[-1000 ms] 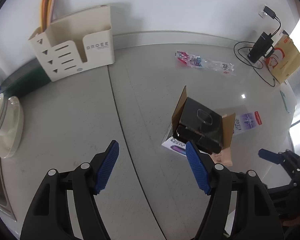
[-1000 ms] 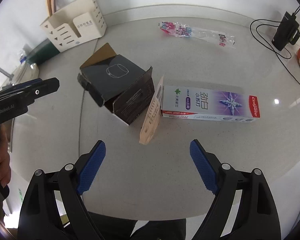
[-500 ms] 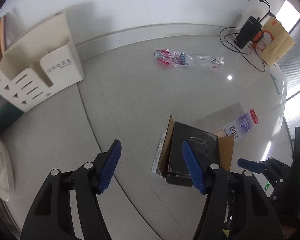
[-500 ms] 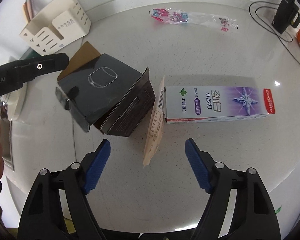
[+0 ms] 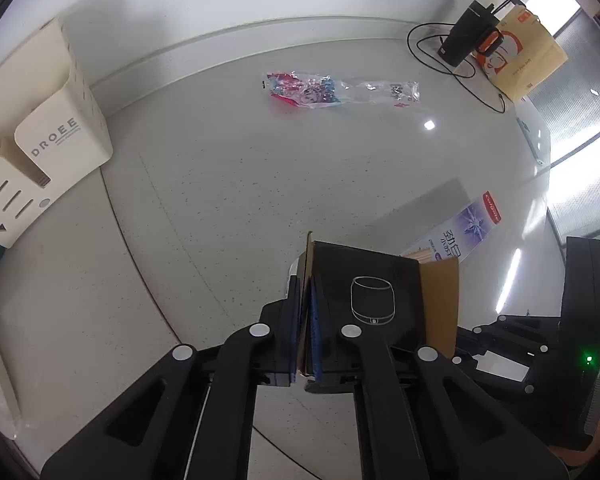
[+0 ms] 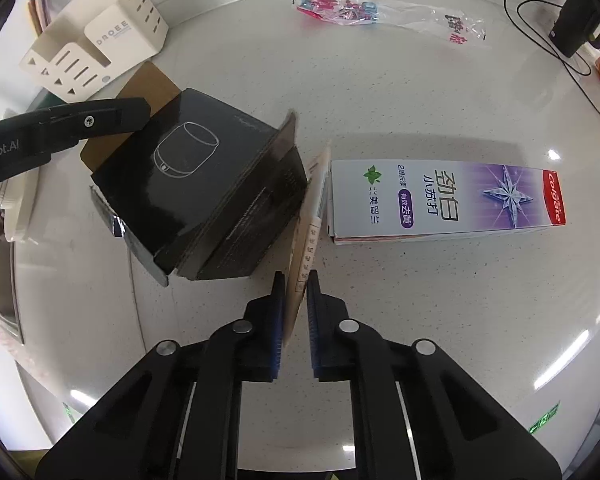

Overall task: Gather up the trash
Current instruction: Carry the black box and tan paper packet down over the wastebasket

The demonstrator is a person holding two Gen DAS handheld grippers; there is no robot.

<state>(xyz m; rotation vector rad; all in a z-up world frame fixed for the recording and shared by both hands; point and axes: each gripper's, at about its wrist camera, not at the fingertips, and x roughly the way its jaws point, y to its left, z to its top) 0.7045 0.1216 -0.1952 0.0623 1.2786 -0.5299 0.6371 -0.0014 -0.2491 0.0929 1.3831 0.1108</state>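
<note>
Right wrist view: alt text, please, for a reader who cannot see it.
The right gripper closes around the open beige flap of a white and purple toothpaste carton lying on a pale speckled counter. Beside it, the left gripper holds a black cardboard box by its brown flap.

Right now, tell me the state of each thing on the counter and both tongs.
Left tongs: shut on black box flap.
Black box: flaps open, tilted.
Right tongs: nearly closed around toothpaste box flap, a gap on one side.
Toothpaste box: lying flat, end flap open.
Plastic wrapper: crumpled, lying flat.
</note>
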